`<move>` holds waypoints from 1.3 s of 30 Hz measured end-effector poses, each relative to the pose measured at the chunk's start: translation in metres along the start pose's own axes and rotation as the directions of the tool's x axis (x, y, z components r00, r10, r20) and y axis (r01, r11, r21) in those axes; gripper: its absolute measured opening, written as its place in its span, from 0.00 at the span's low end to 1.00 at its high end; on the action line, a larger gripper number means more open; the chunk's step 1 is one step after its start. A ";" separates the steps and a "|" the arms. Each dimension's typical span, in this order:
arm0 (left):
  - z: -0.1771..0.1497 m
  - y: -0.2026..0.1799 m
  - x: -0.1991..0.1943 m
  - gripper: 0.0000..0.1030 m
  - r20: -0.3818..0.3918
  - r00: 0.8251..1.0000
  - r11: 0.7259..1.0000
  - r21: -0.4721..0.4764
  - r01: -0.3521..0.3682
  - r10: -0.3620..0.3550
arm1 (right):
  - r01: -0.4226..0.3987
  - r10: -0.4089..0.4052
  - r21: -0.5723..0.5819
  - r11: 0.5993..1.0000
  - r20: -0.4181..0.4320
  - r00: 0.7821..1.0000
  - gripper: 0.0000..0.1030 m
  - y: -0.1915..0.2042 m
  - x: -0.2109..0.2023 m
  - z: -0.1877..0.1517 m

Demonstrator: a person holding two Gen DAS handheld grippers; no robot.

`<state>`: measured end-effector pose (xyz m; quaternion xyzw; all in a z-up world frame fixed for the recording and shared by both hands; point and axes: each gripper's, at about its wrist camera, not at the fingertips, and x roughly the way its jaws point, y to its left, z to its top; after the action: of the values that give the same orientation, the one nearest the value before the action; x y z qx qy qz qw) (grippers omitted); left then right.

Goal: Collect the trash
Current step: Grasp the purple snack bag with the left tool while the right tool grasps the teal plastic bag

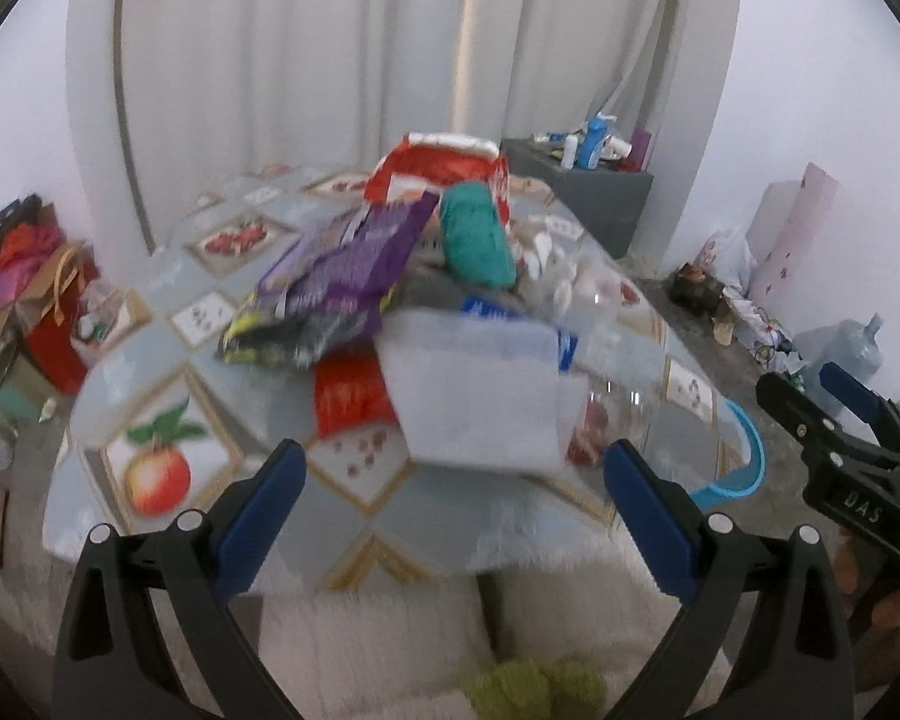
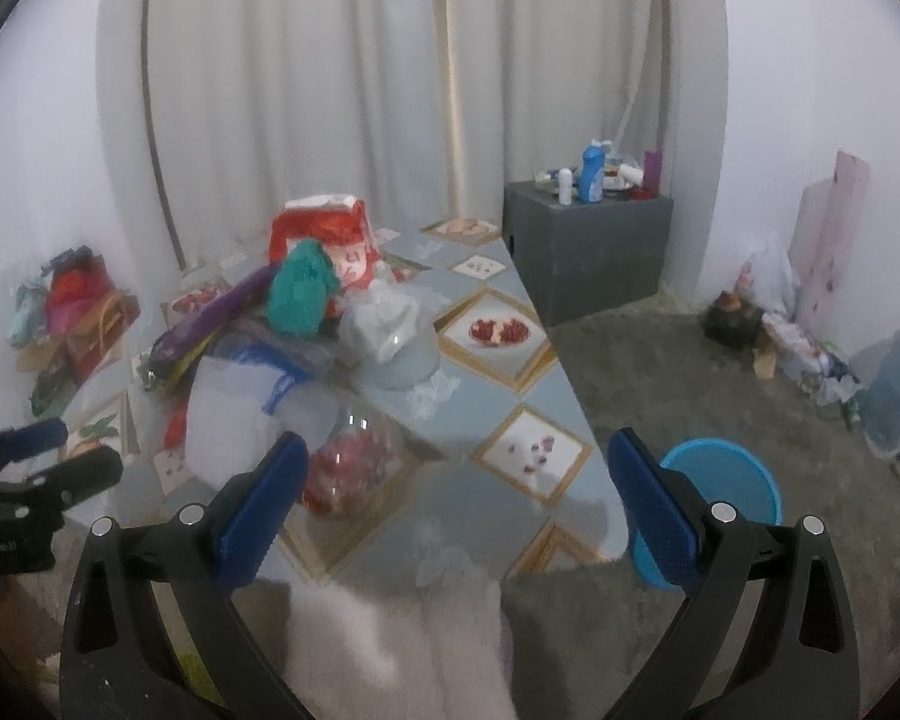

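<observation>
A heap of trash lies on the table [image 1: 390,516]: a purple wrapper [image 1: 342,264], a teal bundle [image 1: 477,234], a red bag [image 1: 444,171], a red packet [image 1: 351,396], a white plastic piece [image 1: 480,396] and a clear crumpled bottle [image 1: 615,414]. My left gripper [image 1: 453,483] is open and empty, just short of the white piece. My right gripper [image 2: 453,474] is open and empty above the table's right edge [image 2: 570,396]; it shows at the right of the left wrist view [image 1: 810,396]. A blue bin [image 2: 720,486] stands on the floor beside the table.
A grey cabinet [image 2: 588,252] with bottles stands by the curtain. Bags and boxes [image 1: 36,300] are piled at the left wall. A water jug [image 2: 897,384] and clutter sit at the right wall. A white furry seat [image 2: 402,648] is below the grippers.
</observation>
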<state>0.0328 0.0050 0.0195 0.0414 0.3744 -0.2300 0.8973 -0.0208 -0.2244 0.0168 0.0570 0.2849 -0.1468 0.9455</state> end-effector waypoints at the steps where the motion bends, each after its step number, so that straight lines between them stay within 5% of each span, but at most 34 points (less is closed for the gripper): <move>1: 0.006 0.002 0.000 0.95 0.012 1.000 1.000 0.001 0.004 -0.004 | 0.001 -0.001 -0.005 1.000 0.008 1.000 0.92 0.001 0.001 0.004; 10: 0.069 0.031 0.004 0.95 0.174 0.985 1.000 0.008 -0.022 0.020 | -0.007 0.008 -0.032 0.999 0.060 0.998 0.92 0.012 0.021 0.050; 18: 0.101 0.051 0.028 0.95 0.187 0.982 1.000 -0.010 -0.013 0.014 | -0.073 0.077 -0.063 0.995 0.069 0.995 0.86 0.035 0.045 0.081; 21: 0.108 0.051 0.041 0.93 0.168 0.986 1.000 0.006 -0.007 0.006 | -0.112 0.116 -0.071 0.991 0.053 0.992 0.81 0.046 0.059 0.090; 29: 0.119 0.053 0.087 0.70 0.066 0.998 0.999 0.039 0.010 -0.013 | -0.183 0.183 -0.118 0.976 -0.011 0.983 0.70 0.069 0.098 0.108; 39: 0.119 0.059 0.140 0.67 -0.075 0.997 0.998 0.062 0.016 -0.011 | -0.293 0.275 -0.097 0.951 -0.166 0.947 0.54 0.085 0.150 0.111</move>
<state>0.2224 -0.0255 0.0025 0.0755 0.4005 -0.2460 0.8794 0.1825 -0.2021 0.0284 0.0514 0.3526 0.0131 0.9343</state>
